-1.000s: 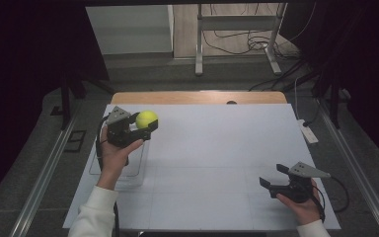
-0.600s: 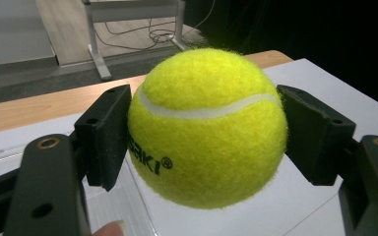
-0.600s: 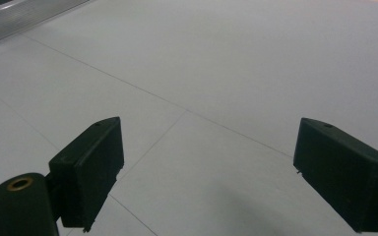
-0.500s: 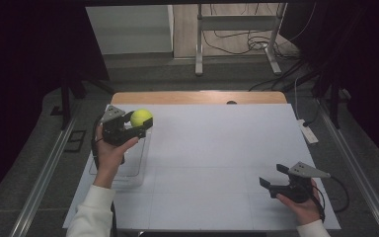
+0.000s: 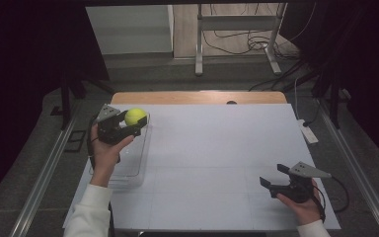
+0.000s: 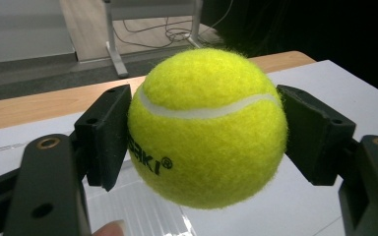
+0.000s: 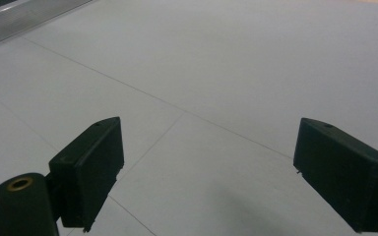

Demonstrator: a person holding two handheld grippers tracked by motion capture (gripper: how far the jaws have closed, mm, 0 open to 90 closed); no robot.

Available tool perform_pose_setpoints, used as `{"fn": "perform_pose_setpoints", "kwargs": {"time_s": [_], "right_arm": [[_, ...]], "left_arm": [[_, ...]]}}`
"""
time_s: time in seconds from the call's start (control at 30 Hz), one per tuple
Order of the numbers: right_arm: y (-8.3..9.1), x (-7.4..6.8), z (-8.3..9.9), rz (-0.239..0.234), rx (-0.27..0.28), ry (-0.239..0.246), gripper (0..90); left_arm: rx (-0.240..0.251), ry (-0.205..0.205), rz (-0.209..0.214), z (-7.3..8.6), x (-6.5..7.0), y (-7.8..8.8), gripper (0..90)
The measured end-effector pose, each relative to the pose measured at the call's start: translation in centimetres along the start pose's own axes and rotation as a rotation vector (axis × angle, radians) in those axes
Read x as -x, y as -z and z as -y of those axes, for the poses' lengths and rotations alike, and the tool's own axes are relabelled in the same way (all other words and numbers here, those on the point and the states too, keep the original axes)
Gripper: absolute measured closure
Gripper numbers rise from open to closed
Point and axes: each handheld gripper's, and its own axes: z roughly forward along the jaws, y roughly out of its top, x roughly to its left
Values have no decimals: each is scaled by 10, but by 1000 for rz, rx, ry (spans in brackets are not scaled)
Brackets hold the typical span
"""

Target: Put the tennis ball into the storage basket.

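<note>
One tennis ball (image 5: 135, 116) pinched in left gripper (image 5: 128, 127) jaws above clear tray (image 5: 128, 168) | right gripper (image 5: 272, 176) jaws spread

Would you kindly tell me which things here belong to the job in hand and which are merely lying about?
In the job:
- tennis ball, clamped in the left gripper
- clear plastic bin beneath it, at the table's left side

Lying about:
- white remote-like device at the table's right edge
- metal stand and cables on the floor beyond
- right gripper, open and holding nothing
</note>
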Motion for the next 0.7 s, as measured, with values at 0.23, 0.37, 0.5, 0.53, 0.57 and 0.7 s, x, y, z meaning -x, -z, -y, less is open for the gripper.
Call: {"fn": "perform_pose_setpoints", "kwargs": {"time_s": [0.23, 0.37, 0.5, 0.53, 0.57, 0.7], "right_arm": [[0, 0, 0, 0, 1, 0, 117], [1, 0, 0, 0, 5, 1, 117], [1, 0, 0, -1, 6, 0, 118], [1, 0, 0, -2, 7, 0, 118], [1, 0, 0, -2, 7, 0, 117], [1, 0, 0, -2, 6, -1, 118]], "left_arm": [[-23, 5, -31, -1, -6, -3, 267], [-46, -8, -56, -6, -9, -8, 267], [-59, 2, -73, -9, -15, -12, 267], [-59, 5, -76, -10, -16, -12, 266], [-60, 6, -81, -10, -17, -13, 266], [-69, 13, -98, -11, -22, -15, 266]]}}
